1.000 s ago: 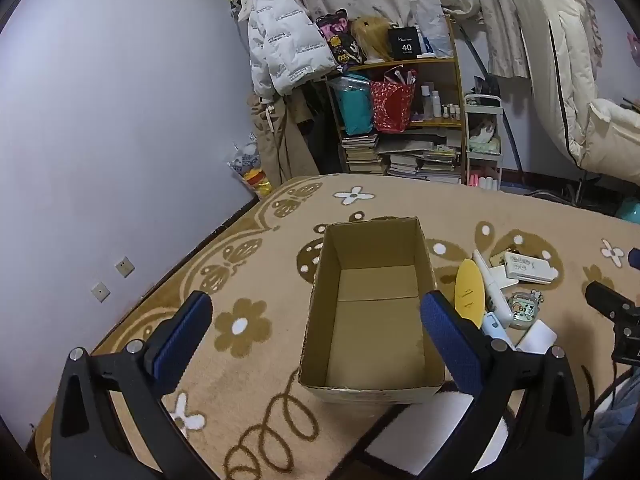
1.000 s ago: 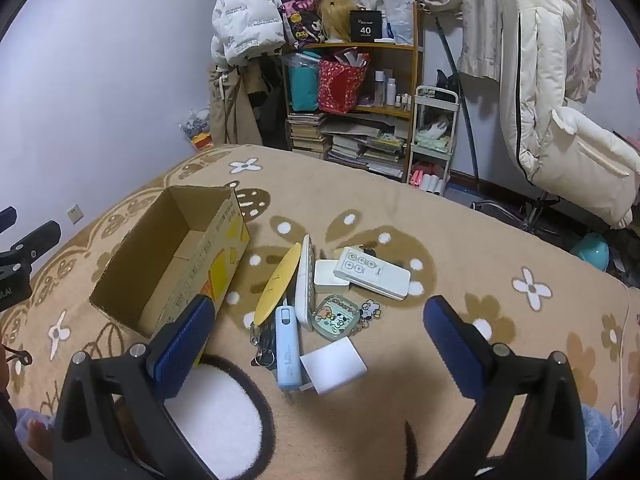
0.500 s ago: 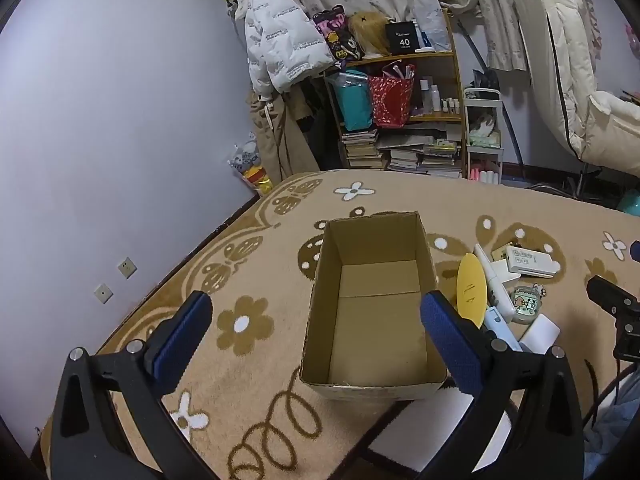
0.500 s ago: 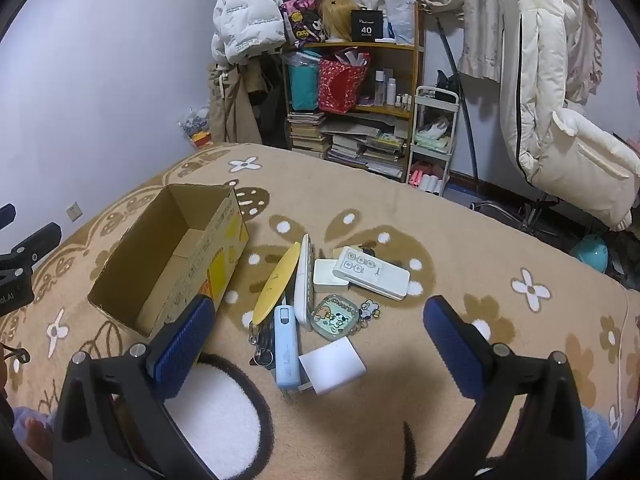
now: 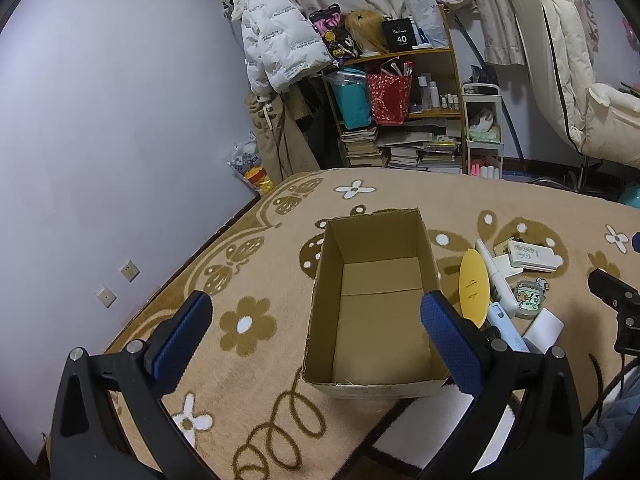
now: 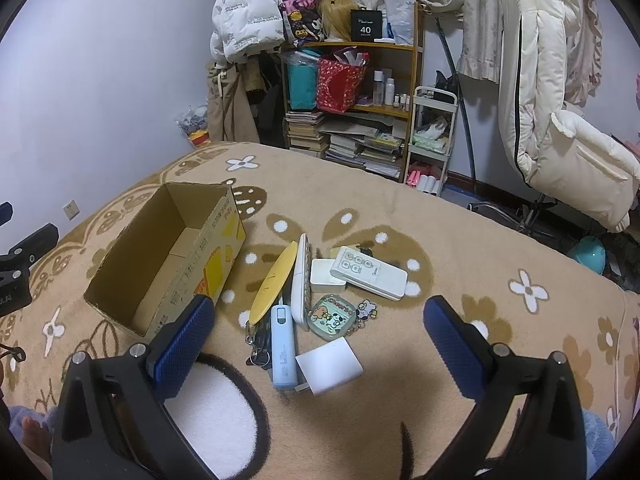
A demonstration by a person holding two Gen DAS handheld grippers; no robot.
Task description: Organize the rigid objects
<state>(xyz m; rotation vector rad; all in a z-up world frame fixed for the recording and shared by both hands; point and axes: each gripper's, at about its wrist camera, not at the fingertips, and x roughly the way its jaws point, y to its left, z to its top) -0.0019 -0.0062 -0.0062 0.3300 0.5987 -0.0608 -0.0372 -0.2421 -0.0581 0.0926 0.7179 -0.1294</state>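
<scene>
Both the left gripper [image 5: 316, 330] and right gripper [image 6: 318, 336] hover wide open and empty; just right of the empty brown cardboard box [image 6: 168, 258], the small pale-blue rectangular plastic power bank [image 6: 283, 347] looks light, stiff and smooth, best pinched across its long sides.

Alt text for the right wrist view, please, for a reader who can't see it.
An open right gripper hovers over a cluster of small items on a patterned rug: a remote, a yellow oval, a blue device, a white block and a charm. An empty cardboard box sits to their left; cluttered shelves stand behind.
</scene>
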